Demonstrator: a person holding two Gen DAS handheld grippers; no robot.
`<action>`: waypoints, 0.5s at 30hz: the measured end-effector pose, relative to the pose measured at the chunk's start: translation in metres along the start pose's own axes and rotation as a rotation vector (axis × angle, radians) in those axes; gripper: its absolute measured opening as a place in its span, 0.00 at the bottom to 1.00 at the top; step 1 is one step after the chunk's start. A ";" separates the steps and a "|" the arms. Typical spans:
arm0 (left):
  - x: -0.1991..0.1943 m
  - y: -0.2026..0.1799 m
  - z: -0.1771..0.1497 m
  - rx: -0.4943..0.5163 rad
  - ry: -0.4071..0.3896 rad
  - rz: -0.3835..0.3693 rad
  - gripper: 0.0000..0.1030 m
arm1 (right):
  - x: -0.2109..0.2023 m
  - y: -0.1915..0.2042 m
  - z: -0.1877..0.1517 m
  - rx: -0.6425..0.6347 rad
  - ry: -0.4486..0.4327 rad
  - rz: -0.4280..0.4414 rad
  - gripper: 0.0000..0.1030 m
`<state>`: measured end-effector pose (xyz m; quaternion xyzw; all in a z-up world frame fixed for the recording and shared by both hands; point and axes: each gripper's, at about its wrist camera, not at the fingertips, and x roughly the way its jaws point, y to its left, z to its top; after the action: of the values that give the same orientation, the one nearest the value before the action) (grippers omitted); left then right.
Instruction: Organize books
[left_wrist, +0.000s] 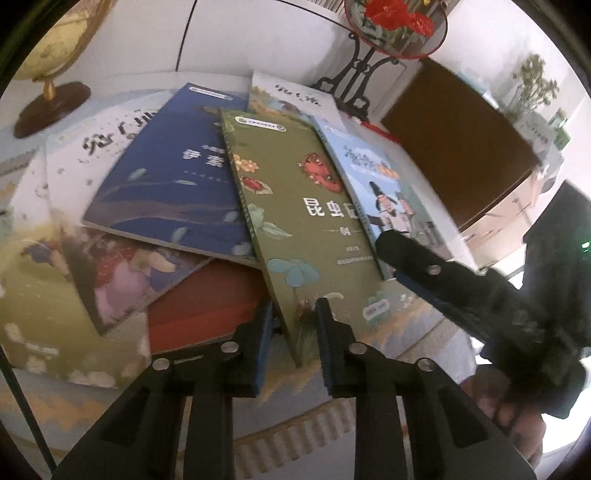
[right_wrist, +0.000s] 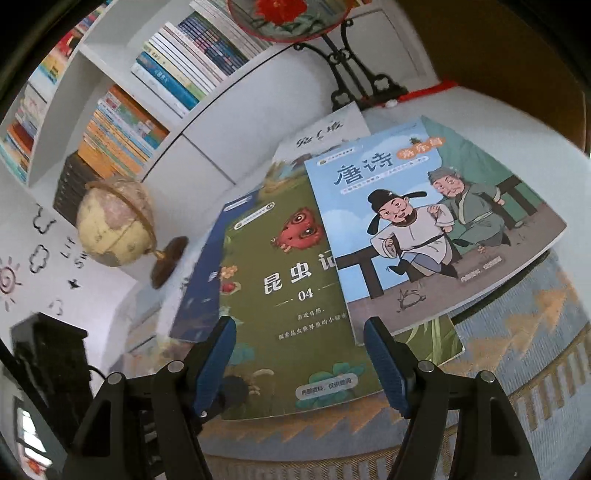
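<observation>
Green insect book (left_wrist: 306, 236) sits near the bench's front edge; your left gripper (left_wrist: 293, 339) has its jaws clamped on its corner, while your right gripper (right_wrist: 299, 354) hangs with jaws wide above it. Only the right view shows the bookshelf (right_wrist: 122, 92).

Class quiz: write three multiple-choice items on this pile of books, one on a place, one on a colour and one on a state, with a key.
1. The light blue book lies
A. over the right edge of the green book
B. under the green book
C. on the shelf

2. The book tucked under the green book's left edge is
A. pink
B. black
C. dark blue

3. The green book is
A. open at a page
B. closed, cover up
C. standing on its spine

Key:
1. A, its cover hides part of the green book's title.
2. C, the dark blue book shows beside the green one.
3. B, the full front cover faces up, lying flat.
</observation>
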<state>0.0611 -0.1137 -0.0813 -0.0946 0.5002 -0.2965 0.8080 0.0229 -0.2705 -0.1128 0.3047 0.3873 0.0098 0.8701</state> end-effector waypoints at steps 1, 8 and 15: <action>0.000 0.001 -0.003 -0.010 0.001 -0.028 0.15 | 0.000 0.000 -0.001 -0.014 -0.009 -0.057 0.68; 0.007 -0.001 -0.006 -0.020 0.005 -0.040 0.13 | 0.002 -0.014 0.002 -0.097 -0.023 -0.299 0.68; 0.008 -0.004 -0.007 0.037 0.032 -0.017 0.18 | 0.011 0.031 -0.015 -0.233 0.107 0.117 0.61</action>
<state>0.0561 -0.1208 -0.0892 -0.0791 0.5068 -0.3142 0.7989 0.0274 -0.2345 -0.1113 0.2228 0.4111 0.1214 0.8756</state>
